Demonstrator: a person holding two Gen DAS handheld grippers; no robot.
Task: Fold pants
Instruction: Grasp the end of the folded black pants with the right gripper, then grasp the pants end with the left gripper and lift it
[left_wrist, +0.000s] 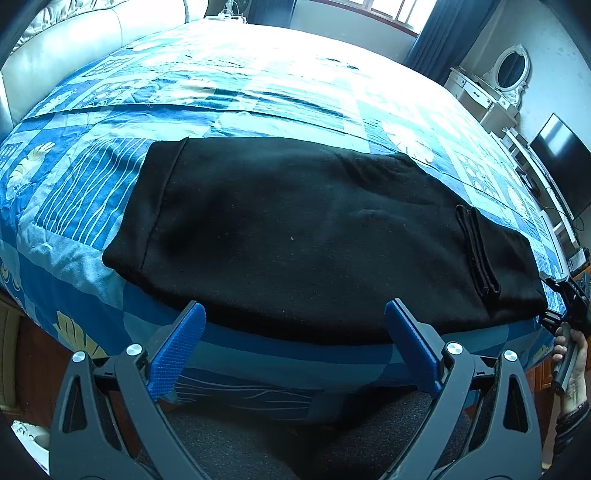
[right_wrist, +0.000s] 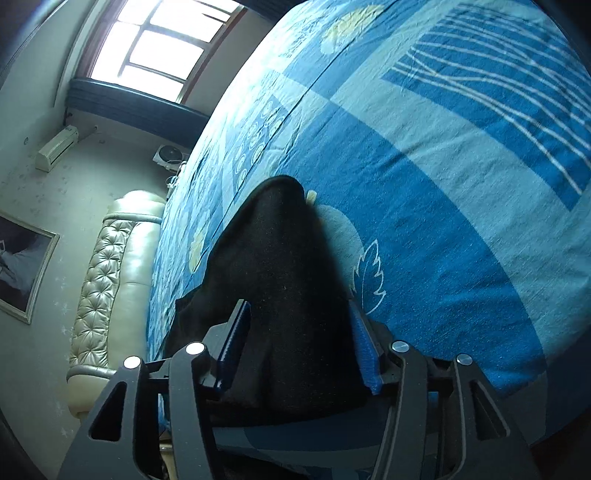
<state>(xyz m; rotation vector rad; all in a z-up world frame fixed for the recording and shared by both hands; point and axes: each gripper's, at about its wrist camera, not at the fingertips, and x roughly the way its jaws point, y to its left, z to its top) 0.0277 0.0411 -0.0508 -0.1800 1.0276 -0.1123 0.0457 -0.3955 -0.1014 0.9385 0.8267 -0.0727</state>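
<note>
On the near bed (left_wrist: 92, 177) edge, your soft, limp pants (left_wrist: 295, 229) need hem grips; left gripper (left_wrist: 293, 345) gapes empty, right gripper (right_wrist: 301, 345) straddles cloth unclamped.

My right gripper (right_wrist: 299, 339) stands with its blue pads (right_wrist: 364, 347) apart, and the black pants (right_wrist: 284, 258) run up between them across the blue patterned bedspread (right_wrist: 461, 221), rising to a narrow end. I cannot tell whether either pad presses the cloth. Off to the left I see a padded cream headboard (right_wrist: 107, 280), a framed picture (right_wrist: 26, 266) and a bright window (right_wrist: 155, 44).
</note>
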